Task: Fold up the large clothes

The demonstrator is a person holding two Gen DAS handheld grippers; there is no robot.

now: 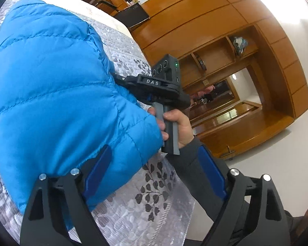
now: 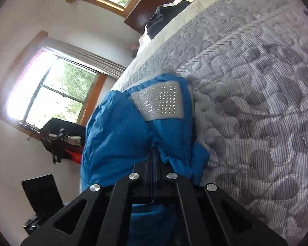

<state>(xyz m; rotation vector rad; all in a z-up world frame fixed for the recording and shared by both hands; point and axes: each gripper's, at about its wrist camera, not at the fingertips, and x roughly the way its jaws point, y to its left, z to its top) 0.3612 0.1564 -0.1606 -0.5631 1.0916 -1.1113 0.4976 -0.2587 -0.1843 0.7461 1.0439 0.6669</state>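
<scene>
A bright blue puffer jacket (image 1: 51,94) lies bunched on the bed. My left gripper (image 1: 154,168) is open, its blue-padded fingers (image 1: 96,172) spread wide; the left pad rests against the jacket's lower edge and nothing is pinched. In the left wrist view a hand holds the right gripper's handle (image 1: 170,131), whose fingers are buried in the jacket's side. In the right wrist view my right gripper (image 2: 155,153) is shut on a fold of the blue jacket (image 2: 117,131), beside a silver studded patch (image 2: 162,102).
The bed wears a grey quilted cover with a leaf pattern (image 2: 256,102); its edge (image 1: 174,194) drops to the floor. A wooden wardrobe with shelves (image 1: 225,47) stands across the room. Dark clothes (image 2: 164,18) lie near the headboard. Windows (image 2: 57,94) and a black chair (image 2: 43,194) flank the bed.
</scene>
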